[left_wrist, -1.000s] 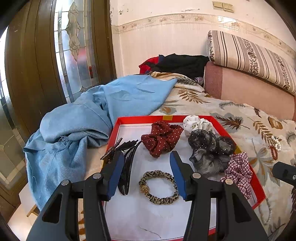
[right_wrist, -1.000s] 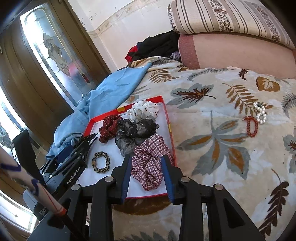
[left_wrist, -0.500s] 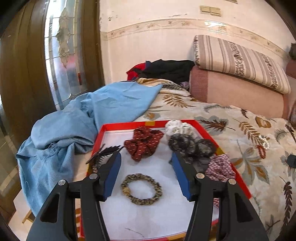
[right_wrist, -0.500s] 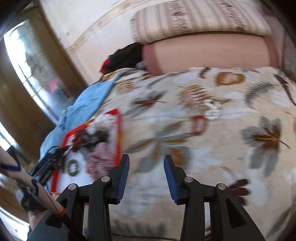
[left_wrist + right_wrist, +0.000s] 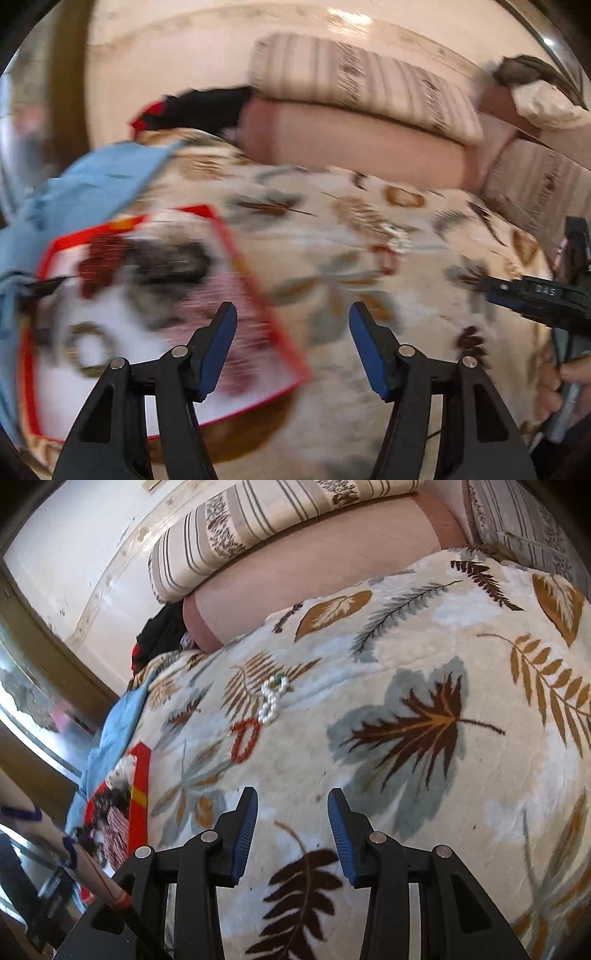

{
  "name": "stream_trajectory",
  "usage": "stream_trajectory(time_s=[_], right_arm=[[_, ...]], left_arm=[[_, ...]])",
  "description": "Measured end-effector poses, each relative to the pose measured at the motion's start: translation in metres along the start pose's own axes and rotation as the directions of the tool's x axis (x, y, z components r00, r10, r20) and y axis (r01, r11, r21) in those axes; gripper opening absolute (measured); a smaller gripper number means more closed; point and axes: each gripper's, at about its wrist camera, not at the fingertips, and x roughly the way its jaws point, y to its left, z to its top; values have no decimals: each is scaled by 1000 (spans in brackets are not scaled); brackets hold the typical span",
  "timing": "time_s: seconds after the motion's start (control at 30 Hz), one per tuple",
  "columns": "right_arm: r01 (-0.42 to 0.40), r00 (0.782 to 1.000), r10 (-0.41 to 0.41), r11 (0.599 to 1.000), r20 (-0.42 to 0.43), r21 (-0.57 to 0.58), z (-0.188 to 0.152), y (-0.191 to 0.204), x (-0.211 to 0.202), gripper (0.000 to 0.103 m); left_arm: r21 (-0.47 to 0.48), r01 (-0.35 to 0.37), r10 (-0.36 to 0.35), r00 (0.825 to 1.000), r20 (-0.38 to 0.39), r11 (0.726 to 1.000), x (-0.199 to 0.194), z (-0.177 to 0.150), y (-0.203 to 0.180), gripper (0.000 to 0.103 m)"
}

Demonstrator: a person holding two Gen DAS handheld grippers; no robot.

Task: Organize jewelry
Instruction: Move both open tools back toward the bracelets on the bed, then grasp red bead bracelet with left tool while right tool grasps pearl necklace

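Two bracelets (image 5: 258, 720) lay loose upper left on plush bedspread (image 5: 406, 664); right hand-held gripper (image 5: 292, 834), spread and empty, risked snagging pile.

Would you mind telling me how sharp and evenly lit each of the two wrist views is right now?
Left wrist view: heavy motion blur smears the red tray and the scrunchies in it; only the left gripper, jaws opening and empty, stays crisp. Right wrist view: mostly sharp, pearl bracelet and red bead bracelet readable; fisheye bends the leaf-print blanket.

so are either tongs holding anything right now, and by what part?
Nothing held. Left tongs are opening over bare blanket; right tongs are open and empty too.
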Motion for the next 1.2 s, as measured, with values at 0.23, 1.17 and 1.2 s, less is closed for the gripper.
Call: stream_trajectory(time_s=[0.23, 1.17, 1.2], right_arm=[[-58, 998, 57, 996, 15, 65, 15, -16, -11, 45], [-1, 999, 2, 1000, -47, 14, 67, 1, 59, 50], [5, 998, -5, 1000, -65, -5, 73, 8, 72, 50]], left_arm=[[3, 114, -111, 973, -203, 994, 97, 40, -69, 62], [52, 64, -52, 975, -218, 997, 97, -14, -60, 7], [49, 67, -55, 975, -216, 997, 97, -13, -58, 7]])
